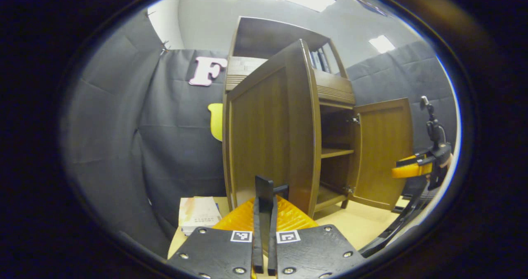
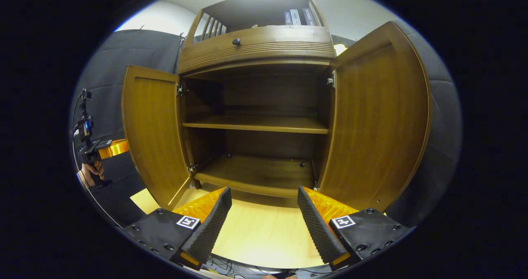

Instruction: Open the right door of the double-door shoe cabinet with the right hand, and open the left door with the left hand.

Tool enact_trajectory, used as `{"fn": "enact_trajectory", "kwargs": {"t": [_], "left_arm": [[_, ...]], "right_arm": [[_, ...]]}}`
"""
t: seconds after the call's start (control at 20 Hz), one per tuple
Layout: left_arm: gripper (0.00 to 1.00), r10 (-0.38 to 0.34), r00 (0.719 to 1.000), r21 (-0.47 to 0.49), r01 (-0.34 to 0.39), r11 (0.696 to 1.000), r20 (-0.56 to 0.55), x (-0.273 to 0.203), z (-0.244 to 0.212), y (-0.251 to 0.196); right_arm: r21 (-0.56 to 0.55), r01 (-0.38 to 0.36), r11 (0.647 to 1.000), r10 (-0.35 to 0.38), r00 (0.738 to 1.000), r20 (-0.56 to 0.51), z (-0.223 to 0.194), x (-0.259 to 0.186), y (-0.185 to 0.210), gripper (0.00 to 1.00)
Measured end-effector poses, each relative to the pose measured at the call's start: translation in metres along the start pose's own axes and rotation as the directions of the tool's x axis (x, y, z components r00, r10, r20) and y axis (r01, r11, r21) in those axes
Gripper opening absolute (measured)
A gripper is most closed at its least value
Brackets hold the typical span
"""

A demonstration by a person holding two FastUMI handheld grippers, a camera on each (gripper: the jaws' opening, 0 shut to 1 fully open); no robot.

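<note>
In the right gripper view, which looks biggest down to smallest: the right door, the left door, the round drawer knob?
1. Right door, though it looks nearer the camera, which may exaggerate it.
2. Left door.
3. Drawer knob, plainly smallest.

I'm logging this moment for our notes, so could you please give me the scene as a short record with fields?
cabinet: wooden shoe cabinet on a pale floor
left door: swung open
right door: swung open
interior: middle shelf and bottom shelf, both bare
left claw: fingers together, near the left door's edge
right claw: fingers apart, holding nothing, facing the cabinet
top: books in the upper compartment
</note>
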State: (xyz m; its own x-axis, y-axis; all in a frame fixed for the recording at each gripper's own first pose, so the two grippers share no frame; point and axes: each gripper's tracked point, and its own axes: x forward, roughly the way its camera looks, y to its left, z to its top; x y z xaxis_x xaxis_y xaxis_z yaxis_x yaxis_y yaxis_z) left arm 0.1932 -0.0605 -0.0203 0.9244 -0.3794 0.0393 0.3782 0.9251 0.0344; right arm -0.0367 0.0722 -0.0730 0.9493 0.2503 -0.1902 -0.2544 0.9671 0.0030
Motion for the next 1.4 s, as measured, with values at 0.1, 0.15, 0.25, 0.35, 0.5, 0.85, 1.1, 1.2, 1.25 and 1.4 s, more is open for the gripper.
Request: {"fn": "enact_trajectory", "kwargs": {"t": [0.1, 0.15, 0.25, 0.35, 0.5, 0.85, 1.1, 1.2, 1.25, 1.4], "left_arm": [[0.07, 0.006, 1.0, -0.001, -0.006, 1.0, -0.012, -0.01, 0.001, 0.031], [0.07, 0.034, 0.999, -0.001, -0.034, 0.999, -0.03, -0.013, -0.002, 0.05], [0.06, 0.096, 0.995, 0.014, -0.096, 0.995, -0.038, -0.023, -0.004, 0.092], [0.06, 0.078, 0.995, -0.02, -0.079, 0.997, -0.054, -0.026, -0.013, 0.104], [0.03, 0.076, 0.996, 0.006, -0.076, 0.997, -0.054, -0.028, -0.014, 0.101], [0.05, 0.207, 0.977, 0.052, -0.205, 0.977, -0.051, -0.068, -0.009, 0.087], [0.26, 0.28, 0.96, -0.027, -0.28, 0.96, 0.003, -0.127, 0.028, 0.068], [0.47, 0.325, 0.945, -0.056, -0.323, 0.945, 0.026, -0.146, 0.043, 0.061], [0.58, 0.364, 0.93, -0.06, -0.362, 0.93, 0.049, -0.153, 0.052, 0.064], [0.89, 0.384, 0.92, -0.088, -0.377, 0.922, 0.085, -0.167, 0.072, 0.041]], "right_arm": [[-0.01, -0.003, 1.0, 0.003, 1.0, 0.003, 0.005, 0.005, 0.001, 0.97], [-0.02, -0.005, 1.0, 0.005, 1.0, 0.003, 0.007, 0.008, 0.002, 0.97], [-0.04, -0.006, 0.999, 0.006, 1.0, 0.003, 0.011, 0.011, 0.002, 0.97], [-0.05, -0.007, 0.999, 0.007, 1.0, 0.006, 0.015, 0.012, 0.003, 0.99], [-0.059, -0.006, 0.998, 0.006, 1.0, 0.002, 0.018, 0.014, 0.003, 0.97], [-0.05, 0.016, 0.999, -0.016, 1.0, 0.012, 0.027, 0.013, -0.006, 0.97], [-0.055, 0.026, 0.998, -0.025, 0.999, 0.025, 0.033, 0.008, -0.013, 0.97], [-0.041, 0.029, 0.999, -0.026, 0.998, 0.063, 0.043, 0.001, -0.015, 0.98], [-0.033, 0.03, 0.999, -0.026, 0.996, 0.09, 0.049, -0.001, -0.015, 0.98], [-0.044, 0.029, 0.999, -0.023, 0.992, 0.128, 0.062, -0.01, -0.015, 0.97]]}}
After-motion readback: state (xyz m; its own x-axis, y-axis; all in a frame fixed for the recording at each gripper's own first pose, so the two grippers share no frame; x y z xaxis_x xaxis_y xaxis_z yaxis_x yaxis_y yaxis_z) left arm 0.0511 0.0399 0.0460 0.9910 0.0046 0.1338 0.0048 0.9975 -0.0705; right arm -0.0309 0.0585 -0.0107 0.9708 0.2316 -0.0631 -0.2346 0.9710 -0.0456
